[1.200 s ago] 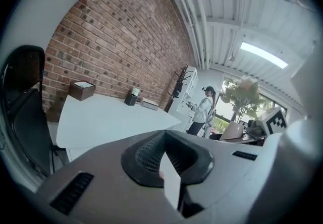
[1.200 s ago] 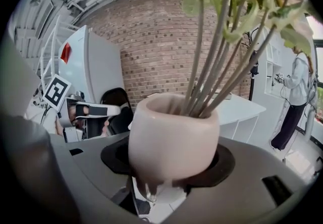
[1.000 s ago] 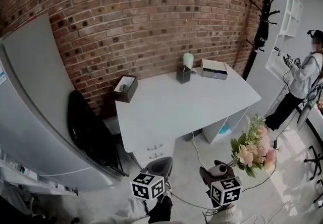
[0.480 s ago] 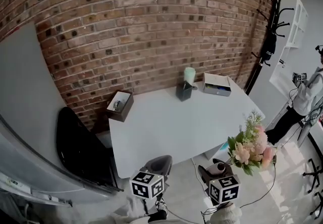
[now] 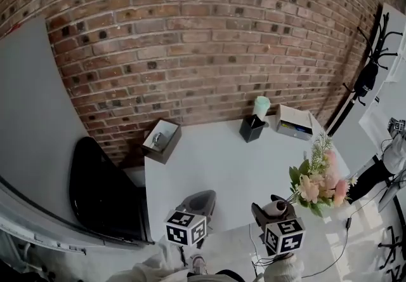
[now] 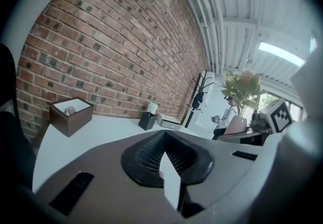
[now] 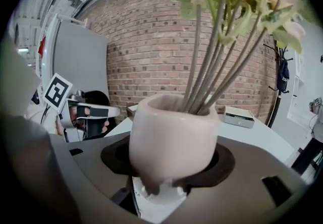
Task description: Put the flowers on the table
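A bunch of pink and cream flowers [image 5: 318,180] with green leaves stands in a small pale pink vase [image 5: 276,207]. My right gripper [image 5: 274,213] is shut on the vase and holds it in the air over the front right part of the white table [image 5: 216,160]. The right gripper view shows the vase [image 7: 171,137] filling the jaws of the right gripper [image 7: 161,187], with the stems [image 7: 212,61] rising out of it. My left gripper [image 5: 198,202] hovers at the table's front edge. In its own view the left gripper [image 6: 171,187] looks shut on nothing.
At the back of the table stand a brown open box [image 5: 160,140], a dark holder [image 5: 252,128] with a pale green cup [image 5: 261,107], and a white box [image 5: 294,122]. A black chair [image 5: 101,188] is at the left, a brick wall behind, a person [image 5: 393,160] far right.
The head view has moved closer to the table. Both grippers, and the vase of flowers in the right one, have moved from over the floor to over the table's front part.
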A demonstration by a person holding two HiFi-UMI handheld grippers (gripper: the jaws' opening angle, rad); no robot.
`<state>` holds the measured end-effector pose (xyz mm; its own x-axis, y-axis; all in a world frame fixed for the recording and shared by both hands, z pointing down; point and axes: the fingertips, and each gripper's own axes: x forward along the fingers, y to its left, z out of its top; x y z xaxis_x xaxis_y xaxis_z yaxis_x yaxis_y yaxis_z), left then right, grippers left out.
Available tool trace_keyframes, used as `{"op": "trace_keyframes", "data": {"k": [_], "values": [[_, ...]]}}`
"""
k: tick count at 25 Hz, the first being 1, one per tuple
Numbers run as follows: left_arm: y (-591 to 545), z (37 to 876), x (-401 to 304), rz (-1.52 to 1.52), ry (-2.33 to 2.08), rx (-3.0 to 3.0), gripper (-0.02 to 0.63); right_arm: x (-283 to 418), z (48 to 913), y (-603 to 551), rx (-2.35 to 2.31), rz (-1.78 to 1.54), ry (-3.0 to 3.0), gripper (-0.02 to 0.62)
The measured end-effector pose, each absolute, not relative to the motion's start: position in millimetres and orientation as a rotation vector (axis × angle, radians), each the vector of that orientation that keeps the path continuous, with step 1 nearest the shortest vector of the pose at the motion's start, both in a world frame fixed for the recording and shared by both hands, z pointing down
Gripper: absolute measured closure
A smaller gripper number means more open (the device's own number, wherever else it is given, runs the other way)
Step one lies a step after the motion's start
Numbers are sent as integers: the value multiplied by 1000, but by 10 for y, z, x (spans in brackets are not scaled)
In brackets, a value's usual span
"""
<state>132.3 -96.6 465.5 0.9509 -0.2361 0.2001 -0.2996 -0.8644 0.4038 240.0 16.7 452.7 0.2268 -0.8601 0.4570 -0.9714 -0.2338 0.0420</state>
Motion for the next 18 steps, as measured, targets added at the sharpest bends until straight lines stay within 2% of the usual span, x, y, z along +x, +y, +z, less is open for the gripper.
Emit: {"op": "trace_keyframes", "data": {"k": [18], "values": [[-1800, 5069, 1178, 276, -768, 2521, 600, 2649, 4994, -1124, 1914, 576, -1947, 345]]}}
